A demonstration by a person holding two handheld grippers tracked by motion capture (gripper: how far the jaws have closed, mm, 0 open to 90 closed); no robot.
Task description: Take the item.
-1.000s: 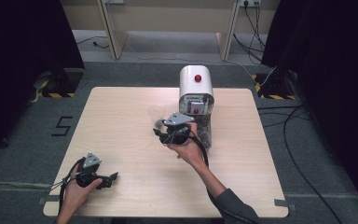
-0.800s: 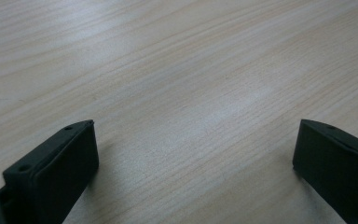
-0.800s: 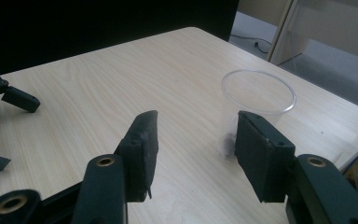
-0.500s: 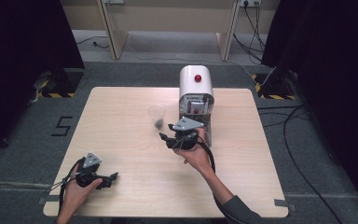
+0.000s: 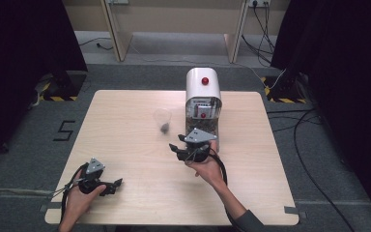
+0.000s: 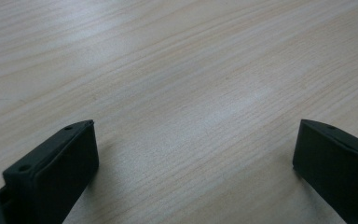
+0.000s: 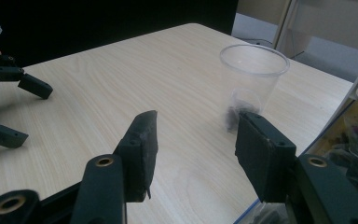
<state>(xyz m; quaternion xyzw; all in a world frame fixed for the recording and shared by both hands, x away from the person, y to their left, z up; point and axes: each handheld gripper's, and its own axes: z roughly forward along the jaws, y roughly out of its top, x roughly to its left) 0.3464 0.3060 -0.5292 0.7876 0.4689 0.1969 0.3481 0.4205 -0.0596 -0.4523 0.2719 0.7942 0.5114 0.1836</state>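
Note:
A clear plastic cup [image 5: 163, 119] stands upright on the wooden table [image 5: 125, 121], with a little dark material in its bottom. In the right gripper view the cup [image 7: 253, 81] is just beyond my right gripper [image 7: 196, 122], slightly to the right of the gap. My right gripper [image 5: 176, 151] is open with nothing between its jaws and sits in front of the white dispenser [image 5: 203, 94]. My left gripper [image 5: 116, 186] rests low near the table's front left. Its jaws stand wide open over bare wood [image 6: 196, 135].
The white dispenser has a red button on top and a clear window with mixed contents [image 7: 354, 126] at the right edge of the right gripper view. The left gripper [image 7: 9, 107] shows far off in that view. Cables and dark curtains surround the table.
My right gripper has drawn back from the cup toward the person and slightly right, leaving the cup standing alone. The left hand has stayed still.

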